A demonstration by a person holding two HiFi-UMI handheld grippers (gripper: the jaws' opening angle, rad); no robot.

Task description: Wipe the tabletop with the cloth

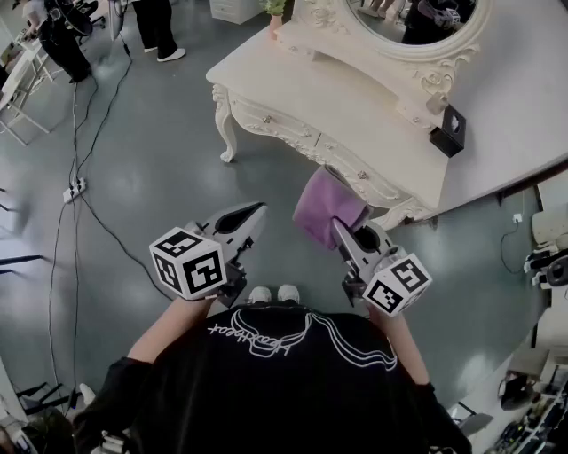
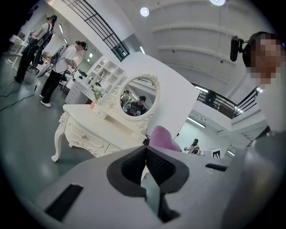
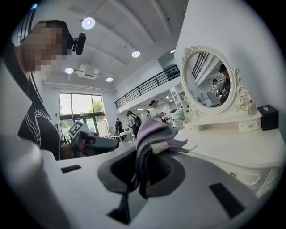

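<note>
While both arms reach out over the grey floor [image 1: 133, 160], a power strip [image 1: 74, 188] lies far to the left, its cable [image 1: 106, 226] trailing across the floor. At the top left, people [image 1: 158, 27] stand well away from the scene.

Next comes the left hand-held gripper [image 1: 255, 211], its marker cube [image 1: 187, 262] nearest the person. Its own view shows the jaws of this left hand-held gripper [image 2: 145, 146] brought together at the tips with nothing between them. It hangs above the floor, apart from the furniture.

Just to its right is the purple cloth [image 1: 327, 206], bunched into a loose fold and pinched at its lower edge by the right hand-held gripper [image 1: 341, 229]. In the right gripper view the jaws of the right hand-held gripper [image 3: 144, 156] are closed on the cloth [image 3: 152, 134], which stands up out of them in a crumpled wad. The cloth is held in the air by the front edge of the white worktop [image 1: 355, 106], not lying on its top.

The worktop is an ornate dressing table with carved drawers [image 1: 293, 131] along its front, and its surface is bare in the middle. An oval mirror [image 1: 413, 18] stands at the back. Farther right, a small black box [image 1: 448, 131] sits near the mirror's base.
</note>
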